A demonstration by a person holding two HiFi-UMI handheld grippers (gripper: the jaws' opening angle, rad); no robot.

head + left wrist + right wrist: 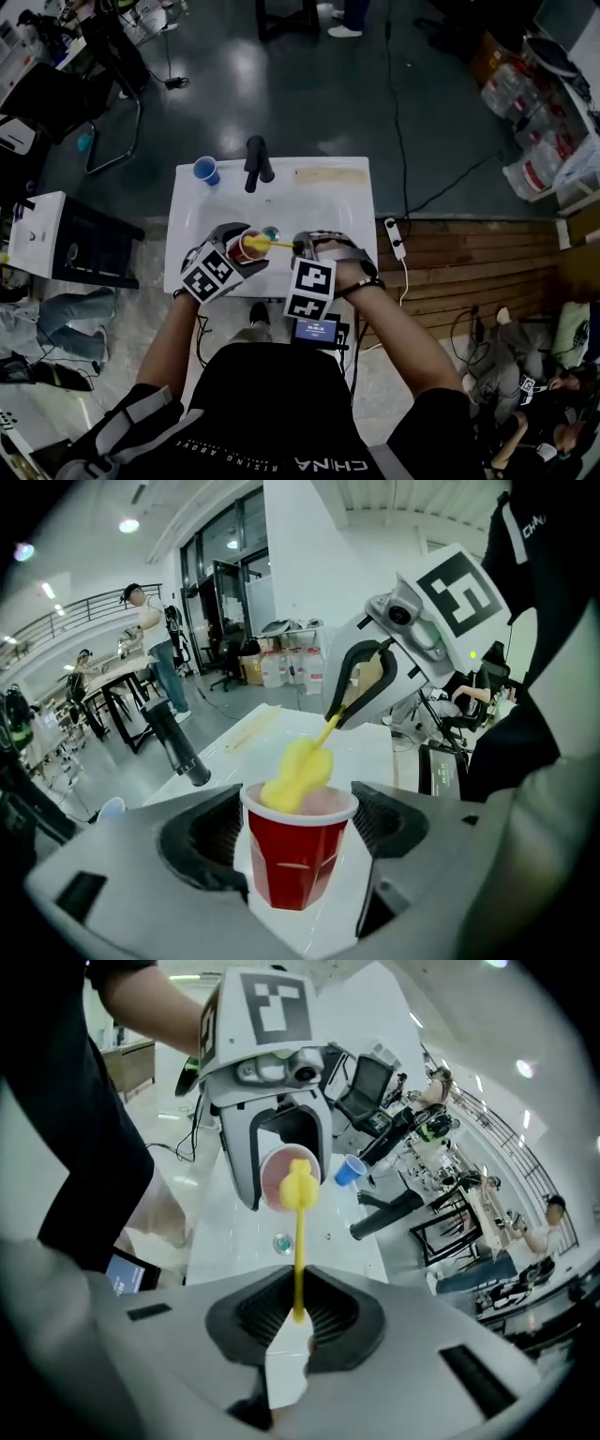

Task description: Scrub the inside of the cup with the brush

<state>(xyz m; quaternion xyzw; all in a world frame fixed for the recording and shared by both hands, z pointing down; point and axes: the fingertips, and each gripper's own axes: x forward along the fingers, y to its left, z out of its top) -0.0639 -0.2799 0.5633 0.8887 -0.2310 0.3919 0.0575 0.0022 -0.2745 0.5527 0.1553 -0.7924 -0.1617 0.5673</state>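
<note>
Red cup sits clamped in the left gripper, with both jaw pads pressed on its side wall just under the white rim. The jaws are only as far apart as the cup is wide.

Right gripper is closed down on the thin yellow handle of the brush, pinching it near its tail end.

Per-view differences:
- Left gripper view: gives the side profile of the cup and shows the brush's yellow head at the rim, lower part inside the mouth, upper part poking out. The right gripper comes in from the upper right.
- Right gripper view: looks almost straight into the cup and shows its pale pink inside, which the other views don't. The brush head covers part of the opening.
- Head view: shows where everything is. Both grippers are held over the white sink top, near its front edge and close to the drain. A black faucet and a blue cup stand at the far edge, well apart.

Orientation: the cup has its mouth turned toward the right gripper; can't tell exact tilt. The brush has its long axis running left-right between the grippers, head pointing to the person's left, into the cup.
</note>
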